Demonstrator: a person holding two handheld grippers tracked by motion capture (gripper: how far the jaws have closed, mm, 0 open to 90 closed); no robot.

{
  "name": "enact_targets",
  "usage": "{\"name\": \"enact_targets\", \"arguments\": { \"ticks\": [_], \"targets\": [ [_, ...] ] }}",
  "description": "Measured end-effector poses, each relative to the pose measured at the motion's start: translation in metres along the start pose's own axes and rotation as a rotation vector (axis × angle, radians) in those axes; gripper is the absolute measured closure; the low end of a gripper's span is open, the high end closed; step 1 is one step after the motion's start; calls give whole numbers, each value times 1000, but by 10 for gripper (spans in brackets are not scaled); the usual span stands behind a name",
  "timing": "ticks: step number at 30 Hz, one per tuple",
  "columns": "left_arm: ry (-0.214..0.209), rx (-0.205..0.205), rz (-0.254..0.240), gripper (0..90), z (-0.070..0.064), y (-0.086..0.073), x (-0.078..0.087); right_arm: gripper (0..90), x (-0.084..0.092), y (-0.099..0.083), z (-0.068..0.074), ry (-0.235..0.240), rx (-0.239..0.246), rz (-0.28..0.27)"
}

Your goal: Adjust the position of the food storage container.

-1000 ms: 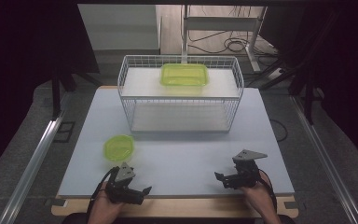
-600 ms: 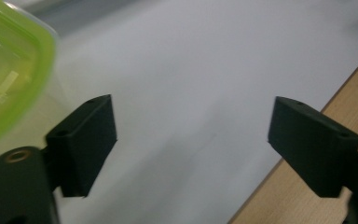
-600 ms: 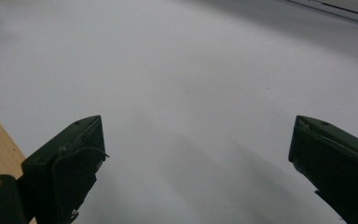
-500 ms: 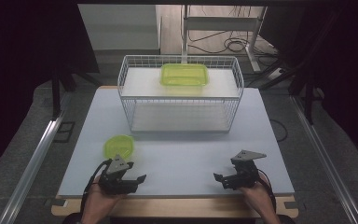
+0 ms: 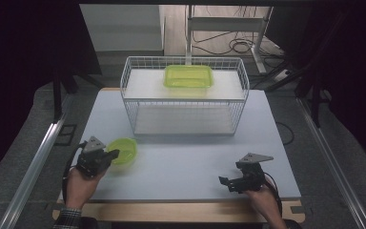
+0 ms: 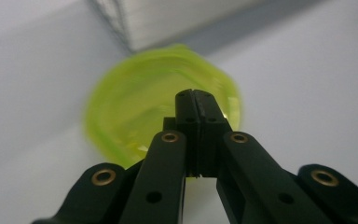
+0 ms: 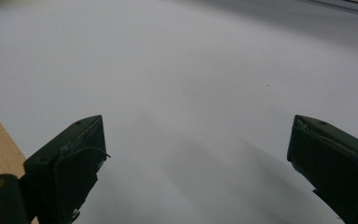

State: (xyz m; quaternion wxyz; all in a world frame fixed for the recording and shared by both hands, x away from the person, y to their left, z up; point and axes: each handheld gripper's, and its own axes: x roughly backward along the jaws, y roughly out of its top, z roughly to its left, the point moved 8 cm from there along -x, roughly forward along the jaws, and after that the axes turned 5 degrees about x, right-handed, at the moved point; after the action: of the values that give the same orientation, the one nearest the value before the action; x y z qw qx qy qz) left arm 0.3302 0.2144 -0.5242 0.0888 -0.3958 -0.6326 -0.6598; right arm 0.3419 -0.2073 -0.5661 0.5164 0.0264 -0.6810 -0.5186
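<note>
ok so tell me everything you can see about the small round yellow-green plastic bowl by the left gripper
The small round yellow-green plastic bowl is translucent and shallow, with a thin rim and nothing visible inside. It sits upright on the white table, near its left front, in front of the white wire basket. The left gripper reaches over its near rim, jaws shut; whether they pinch the rim is unclear.

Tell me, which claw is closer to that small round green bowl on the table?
The left claw: it is right at the near edge of the round green bowl, jaws shut. The right claw sits far off across the table, jaws open.
</note>
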Motion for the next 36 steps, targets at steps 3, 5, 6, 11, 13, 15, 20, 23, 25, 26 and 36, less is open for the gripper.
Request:
{"name": "enact_targets", "arguments": {
  "ticks": [3, 5, 6, 11, 13, 15, 20, 23, 25, 26, 36],
  "targets": [
    [34, 31, -19, 898, 19, 5, 3, 47, -2, -1, 0, -3, 2, 9],
    [56, 53, -30, 899, 31, 6, 3, 47, -2, -2, 0, -2, 2, 16],
    [67, 64, -33, 899, 36, 6, 2, 47, -3, -3, 1, 0, 1, 20],
    [114, 107, -39, 898, 56, -2, -11, 48, -4, -3, 1, 3, 0, 24],
    [123, 127, -41, 898, 61, -8, -17, 48, -4, -4, 1, -2, 0, 28],
    [126, 136, -38, 898, 64, -13, -21, 48, -4, -4, 1, -3, -1, 31],
    [105, 155, -43, 898, 62, -14, -28, 48, -6, -5, 3, 1, 5, 40],
    [111, 139, -25, 898, 58, -15, -33, 48, -7, -5, 4, 2, 7, 43],
    [113, 135, -23, 898, 55, -15, -35, 48, -7, -5, 4, 2, 7, 43],
    [112, 132, -23, 898, 53, -14, -36, 49, -7, -5, 4, 3, 7, 43],
    [82, 124, -28, 898, 30, -11, -42, 49, -8, -6, 5, 10, 15, 50]
  ]
}}
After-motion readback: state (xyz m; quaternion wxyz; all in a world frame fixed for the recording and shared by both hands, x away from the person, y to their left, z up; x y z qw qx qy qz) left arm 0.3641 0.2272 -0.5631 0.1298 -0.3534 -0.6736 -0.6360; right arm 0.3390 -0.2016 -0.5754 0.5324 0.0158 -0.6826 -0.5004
